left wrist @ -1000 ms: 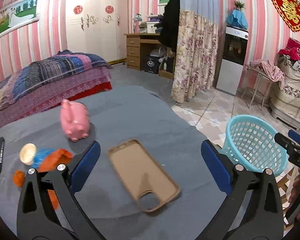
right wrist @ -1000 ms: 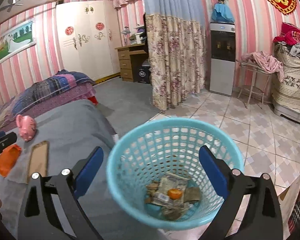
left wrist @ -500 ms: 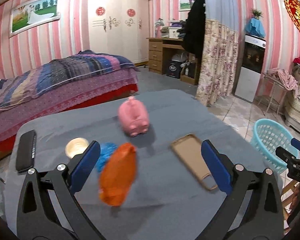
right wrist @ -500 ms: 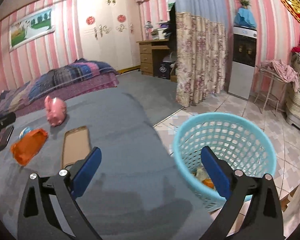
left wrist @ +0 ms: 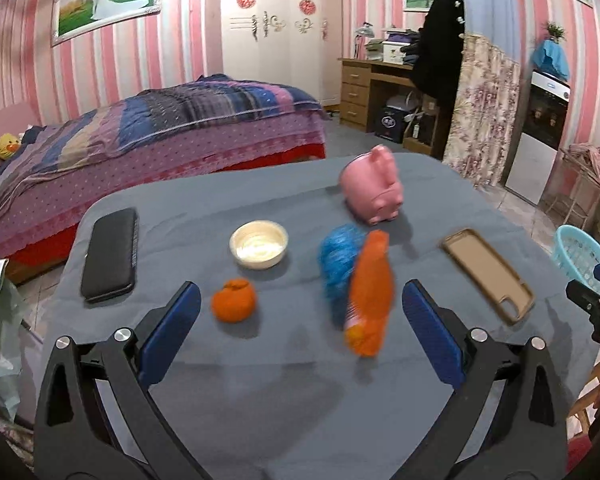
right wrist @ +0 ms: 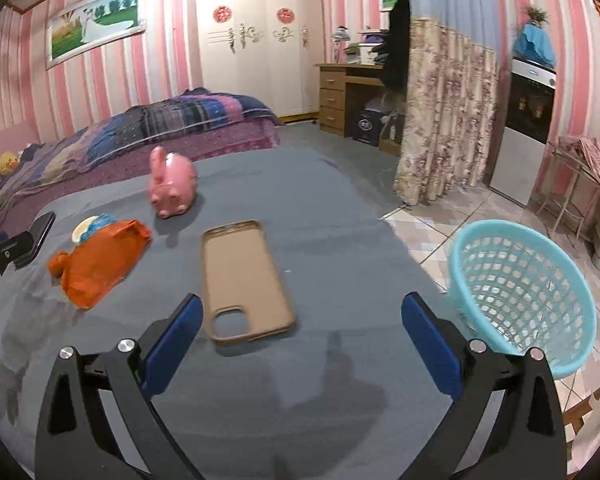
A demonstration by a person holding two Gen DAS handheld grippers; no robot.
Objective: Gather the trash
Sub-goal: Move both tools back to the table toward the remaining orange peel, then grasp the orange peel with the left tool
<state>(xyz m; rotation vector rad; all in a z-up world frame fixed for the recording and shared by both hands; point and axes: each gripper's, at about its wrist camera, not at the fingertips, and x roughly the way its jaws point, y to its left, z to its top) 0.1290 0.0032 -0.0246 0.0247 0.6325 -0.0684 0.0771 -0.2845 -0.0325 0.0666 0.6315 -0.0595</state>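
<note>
An orange wrapper lies on the grey table beside a blue crumpled wrapper; the orange wrapper also shows in the right wrist view. An orange peel ball and a cream lid lie further left. My left gripper is open and empty, just short of the orange wrapper and peel. My right gripper is open and empty above the table's right part. The turquoise basket stands on the floor off the table's right edge.
A tan phone case, a pink piggy bank and a black phone also lie on the table. A bed stands behind it. The basket rim shows at the right of the left wrist view.
Both grippers have swung left, away from the basket and over the table. The left view now centres on the orange wrapper and peel; the right view has left the basket's inside.
</note>
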